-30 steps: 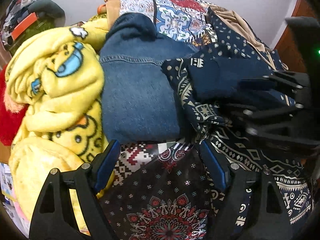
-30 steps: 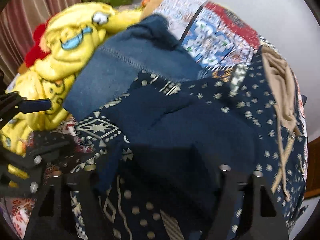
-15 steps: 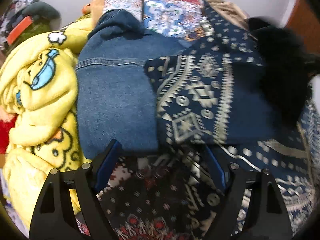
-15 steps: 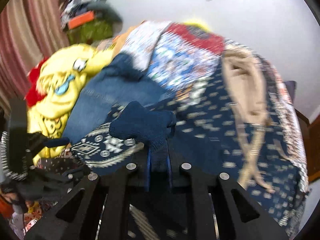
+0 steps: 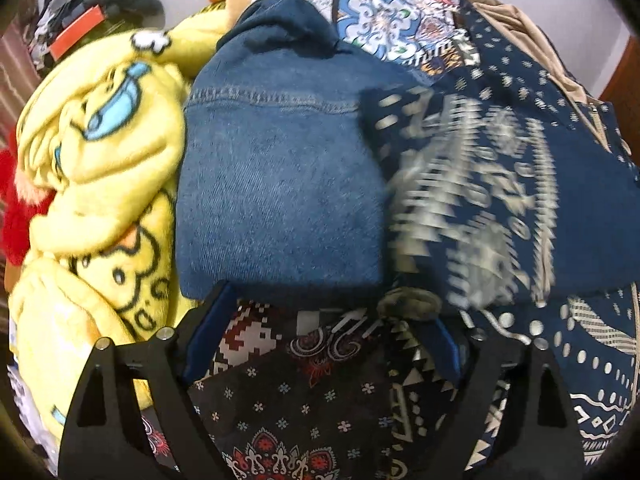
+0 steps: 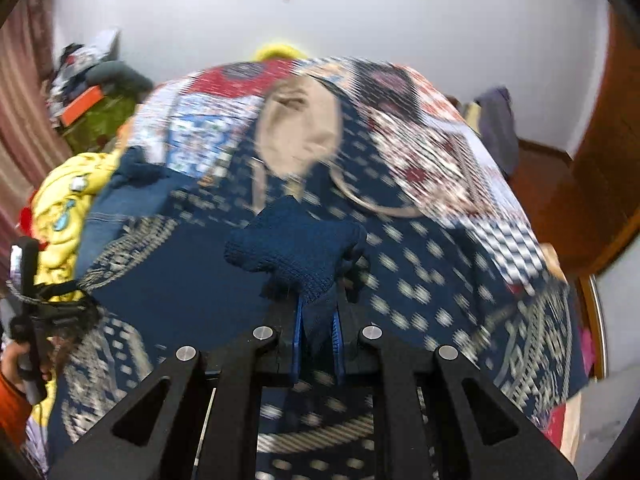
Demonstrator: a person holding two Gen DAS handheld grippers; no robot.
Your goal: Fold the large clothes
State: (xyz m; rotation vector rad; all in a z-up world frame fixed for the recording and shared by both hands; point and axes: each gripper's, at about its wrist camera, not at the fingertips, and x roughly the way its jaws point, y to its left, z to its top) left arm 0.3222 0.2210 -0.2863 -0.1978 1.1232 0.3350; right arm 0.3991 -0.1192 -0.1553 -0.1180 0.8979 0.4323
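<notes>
— White walls ring the heaped bed (image 6: 452, 128), and we see brown wood panelling (image 6: 600, 184) at the right of our right wrist view. What has changed since a second ago?

— Our right gripper (image 6: 316, 328) stood half open over the navy patterned garment (image 6: 180, 296) then; now its jaws are clamped tight on a bunched fold of that dark blue cloth, which pokes up past the fingertips. The view has swung too: before, it showed the pile close up, now it takes in the far wall and the whole bed.

— And our left gripper (image 5: 320, 332)?

— Its jaws have just been opening and stand wide, with nothing pressed between the pads. Black floral cloth (image 5: 304, 408) lies below and between them. In its view the navy garment (image 5: 500, 208) now covers more of the right side and lies against the denim piece (image 5: 280, 184), and the other gripper no longer shows there.

— Where does the garment lie, and which way does it run?

— It spreads over the near, middle part of the bed, on the patchwork cover, with the denim and the yellow cartoon blanket (image 5: 100, 168) to its left. Motion blur and folds keep us from telling its long axis; the pinched fold points away from us, toward the far wall.
</notes>
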